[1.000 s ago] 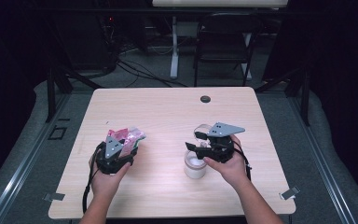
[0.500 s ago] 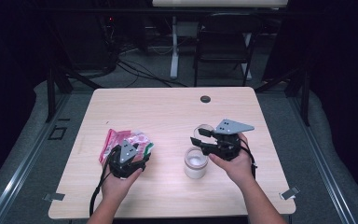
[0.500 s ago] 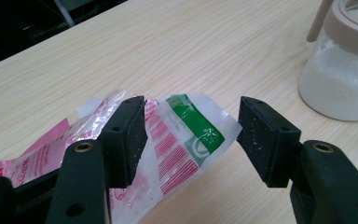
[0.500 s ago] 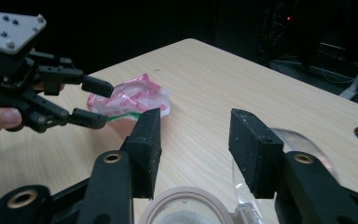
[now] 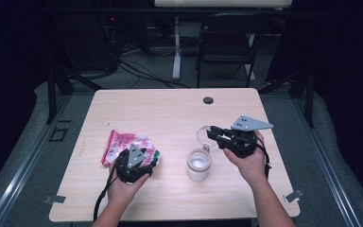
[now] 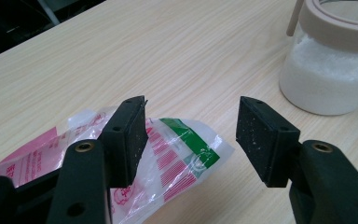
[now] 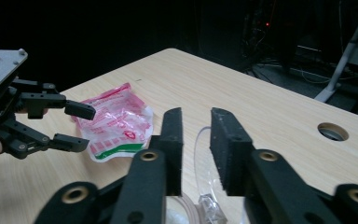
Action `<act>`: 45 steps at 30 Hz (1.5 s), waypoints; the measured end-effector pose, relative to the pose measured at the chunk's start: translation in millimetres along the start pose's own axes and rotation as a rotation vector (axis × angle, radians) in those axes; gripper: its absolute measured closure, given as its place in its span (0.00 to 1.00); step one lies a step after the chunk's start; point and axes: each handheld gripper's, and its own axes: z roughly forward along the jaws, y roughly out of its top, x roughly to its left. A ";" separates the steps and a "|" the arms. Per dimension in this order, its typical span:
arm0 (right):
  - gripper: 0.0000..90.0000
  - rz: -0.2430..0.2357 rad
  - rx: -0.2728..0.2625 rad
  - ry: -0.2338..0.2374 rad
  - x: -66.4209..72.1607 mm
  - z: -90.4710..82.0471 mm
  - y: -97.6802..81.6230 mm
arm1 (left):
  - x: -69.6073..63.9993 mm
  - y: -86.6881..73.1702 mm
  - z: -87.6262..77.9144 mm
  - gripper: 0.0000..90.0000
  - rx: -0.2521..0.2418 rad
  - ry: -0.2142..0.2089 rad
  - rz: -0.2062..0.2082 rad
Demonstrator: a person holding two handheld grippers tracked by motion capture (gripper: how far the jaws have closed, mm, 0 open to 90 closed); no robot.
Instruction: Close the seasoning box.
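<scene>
Jar lid (image 5: 204, 134) pinched by right gripper (image 5: 211, 134), jaws just closing on it.
Left gripper (image 6: 192, 135) wide open over snack bag (image 6: 168, 158); jar (image 5: 199, 165) betw. hands on table (image 5: 170, 109).

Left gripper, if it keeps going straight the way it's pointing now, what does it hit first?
Probably the red and white plastic bag: the left gripper stands open just above it, angled down. The jar of white granules is off to one side, farther on, though depth is hard to judge.

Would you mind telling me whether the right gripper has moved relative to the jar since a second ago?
Yes. The right gripper sat right over the jar; it is now farther up the table, toward the round hole, jaws having just closed on the clear lid.
</scene>
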 end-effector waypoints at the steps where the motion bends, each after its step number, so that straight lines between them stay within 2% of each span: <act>1: 0.87 0.003 -0.001 -0.004 -1.5 -0.8 -0.2 | 0.0 0.0 -0.1 0.48 -0.001 0.000 0.000; 3: 0.92 0.013 -0.002 -0.014 -5.8 -3.0 -1.3 | 0.2 -0.2 -0.3 0.48 -0.001 0.000 0.000; 10: 1.00 0.027 -0.008 -0.048 -14.3 -8.0 -3.0 | 2.6 -1.4 -0.3 0.48 -0.005 0.000 -0.014; 18: 1.00 0.074 0.009 -0.080 -28.5 -5.6 -12.1 | 3.3 -1.9 -0.1 0.49 -0.006 0.002 -0.017; 25: 1.00 0.067 0.033 -0.104 -33.3 -2.8 -16.3 | 3.4 -2.1 -0.2 0.49 -0.009 0.003 -0.017; 31: 1.00 0.091 0.048 -0.117 -39.1 1.8 -22.9 | 2.6 -1.5 -0.8 0.50 -0.013 -0.006 -0.021; 33: 1.00 0.110 0.057 -0.113 -43.7 4.5 -27.1 | 2.8 0.4 -1.7 0.56 -0.024 -0.030 -0.028; 37: 1.00 0.119 0.072 -0.116 -46.2 7.1 -30.3 | -0.6 7.7 -2.3 0.61 -0.038 -0.044 -0.017; 42: 1.00 0.118 0.089 -0.119 -46.1 12.3 -34.0 | -9.0 22.0 3.1 0.73 -0.029 -0.080 0.030; 45: 1.00 0.121 0.097 -0.114 -45.2 15.2 -35.8 | -17.4 31.8 8.6 0.80 -0.034 -0.107 0.041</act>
